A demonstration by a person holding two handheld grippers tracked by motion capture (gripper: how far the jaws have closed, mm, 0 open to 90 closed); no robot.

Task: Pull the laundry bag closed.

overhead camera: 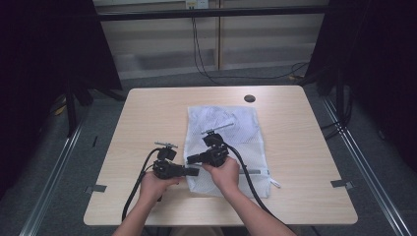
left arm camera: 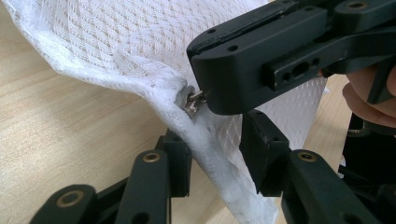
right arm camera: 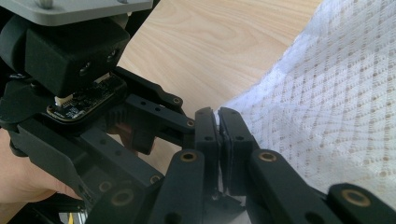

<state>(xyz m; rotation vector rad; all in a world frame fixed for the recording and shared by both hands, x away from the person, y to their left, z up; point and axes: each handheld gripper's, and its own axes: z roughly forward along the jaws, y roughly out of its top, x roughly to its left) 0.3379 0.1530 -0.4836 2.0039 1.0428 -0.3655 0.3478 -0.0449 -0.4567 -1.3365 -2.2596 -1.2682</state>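
High view: a person seated at a pale wooden tabletop (overhead camera: 147, 113) works two hand-held grippers at the near left corner of a white mesh laundry bag (overhead camera: 231, 142), which lies flat near the middle of the tabletop with its zipped edge toward the person. The left gripper (overhead camera: 194, 171) lies level and points right at the bag's corner; the right gripper (overhead camera: 189, 158) points left, so the two tips meet at the same spot.

Left gripper view: the bag's thick white hem (left arm camera: 215, 154) runs between the left gripper's two black jaws, which stand partly apart on either side of it; the pads do not visibly press on the fabric. Just above them, the right gripper's closed tip (left arm camera: 205, 95) pinches the small metal zipper pull (left arm camera: 192, 103) at the hem's end (the corner of the bag is lifted off the wood here).

Right gripper view: the right gripper (right arm camera: 219, 126) has its jaws drawn tight together, a sliver of white showing between the pads, with the mesh spreading away to the right. The left gripper's body and circuit board sit close at the left of that view, held in a hand (right arm camera: 18, 177).
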